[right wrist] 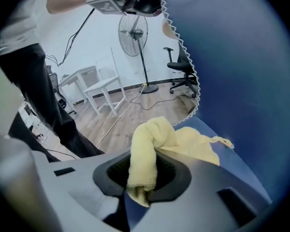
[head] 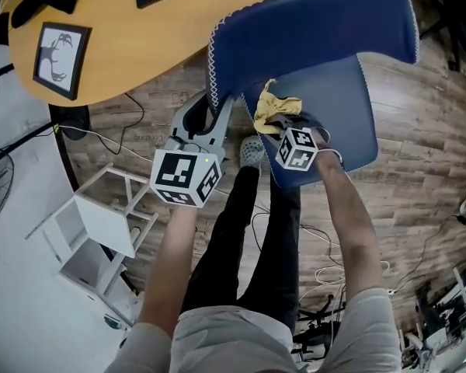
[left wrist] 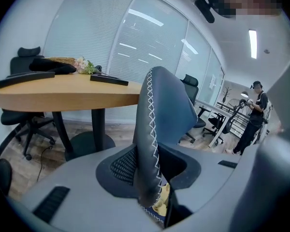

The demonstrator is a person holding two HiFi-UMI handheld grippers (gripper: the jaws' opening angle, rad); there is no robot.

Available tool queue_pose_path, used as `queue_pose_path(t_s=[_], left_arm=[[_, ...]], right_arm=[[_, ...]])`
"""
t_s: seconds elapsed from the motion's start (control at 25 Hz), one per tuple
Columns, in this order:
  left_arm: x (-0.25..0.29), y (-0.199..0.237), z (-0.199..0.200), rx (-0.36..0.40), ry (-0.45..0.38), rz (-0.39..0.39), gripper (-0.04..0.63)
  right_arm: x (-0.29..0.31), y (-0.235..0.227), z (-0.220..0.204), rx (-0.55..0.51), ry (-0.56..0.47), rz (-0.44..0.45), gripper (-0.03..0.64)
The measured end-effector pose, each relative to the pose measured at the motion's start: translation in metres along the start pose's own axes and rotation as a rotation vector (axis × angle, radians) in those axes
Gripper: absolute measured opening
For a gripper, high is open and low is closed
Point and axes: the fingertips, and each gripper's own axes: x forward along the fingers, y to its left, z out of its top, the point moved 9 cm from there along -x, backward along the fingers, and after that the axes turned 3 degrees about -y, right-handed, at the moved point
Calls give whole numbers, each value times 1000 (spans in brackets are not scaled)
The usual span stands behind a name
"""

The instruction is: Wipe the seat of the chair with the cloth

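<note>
At the near left part of the seat (head: 338, 107) of the blue upholstered chair (head: 318, 29) with white zigzag edge stitching, I read the crumpled yellow terry cloth (head: 276, 109) in the head view, with the right gripper (head: 275, 127) directly at it. That view does not resolve the grip. The right gripper view does: the jaws are clamped on a rolled fold of the cloth, which stands upright between them, while the loose remainder lies spread on the seat surface just beyond. The left gripper (head: 217, 106) sits at the stitched side edge of the chair's backrest. Its own view confirms that the jaws are closed on that edge, which runs upright between them, with a scrap of yellow showing low behind it. Only the head view shows the round light wooden table (head: 116, 29) from above, with a black-framed picture (head: 60, 59) lying on it. The left gripper view shows the table's black pedestal base (left wrist: 89, 141), a black office chair (left wrist: 24, 120) behind it and a person (left wrist: 251, 120) standing well apart at the right. The right gripper view adds a standing pedestal fan (right wrist: 133, 33) and a white wooden chair (right wrist: 104, 88) near it on the plank floor.
</note>
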Motion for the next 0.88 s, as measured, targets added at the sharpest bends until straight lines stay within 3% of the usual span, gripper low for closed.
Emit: queue_pose_path(t_s=[0.32,0.68,0.88], left_arm=[[0,-4,0,21,21,74,129],[2,-11,1,21,36,169,129],[3,-13,1,8,48,204,129]], right_arm=[[-24,15,-37,-22,34,73,75],[-55,17,-80,-176,81,126,75],[-70,10,-97,-199,92,138,75]])
